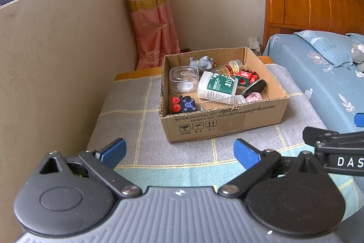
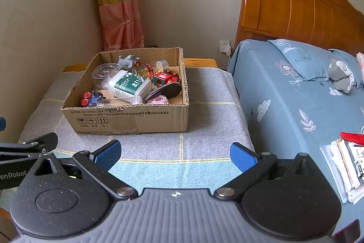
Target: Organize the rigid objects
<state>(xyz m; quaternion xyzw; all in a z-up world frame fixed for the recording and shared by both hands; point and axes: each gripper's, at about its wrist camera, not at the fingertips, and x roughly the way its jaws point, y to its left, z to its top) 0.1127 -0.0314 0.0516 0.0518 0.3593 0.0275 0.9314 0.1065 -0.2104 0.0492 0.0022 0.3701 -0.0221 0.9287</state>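
**Box packed, both claws empty and clear of it**

The cardboard box (image 1: pixel 224 122) sits on the grey checked blanket (image 1: pixel 127 111), toward the far end, well apart from my claws. Inside, the white medical bottle (image 1: pixel 216 87) lies on its side across the middle, leaning on its neighbours. Beside it: a clear plastic tub (image 1: pixel 183 80), a red-and-blue toy block (image 1: pixel 182 104) in the near left corner, a red toy train (image 1: pixel 246 77), a jar of yellow capsules (image 1: pixel 228 68), a grey figurine (image 1: pixel 203 62), a black glossy oval piece (image 1: pixel 254 88) and something pink (image 1: pixel 254 97), partly hidden.

My left claw (image 1: pixel 179 152) is spread wide and holds nothing; my right claw (image 2: pixel 175 153) likewise.

Judgement: everything visible appears to be boxed, so what remains is tidying or withdrawal. If I straighten the bottle, I should grip across its flat sides; the smooth plastic may slip. The clear tub looks thin-walled; light squeeze only. The box walls are corrugated, rough-cut and soft, so I should enter from above without pressing the rim.
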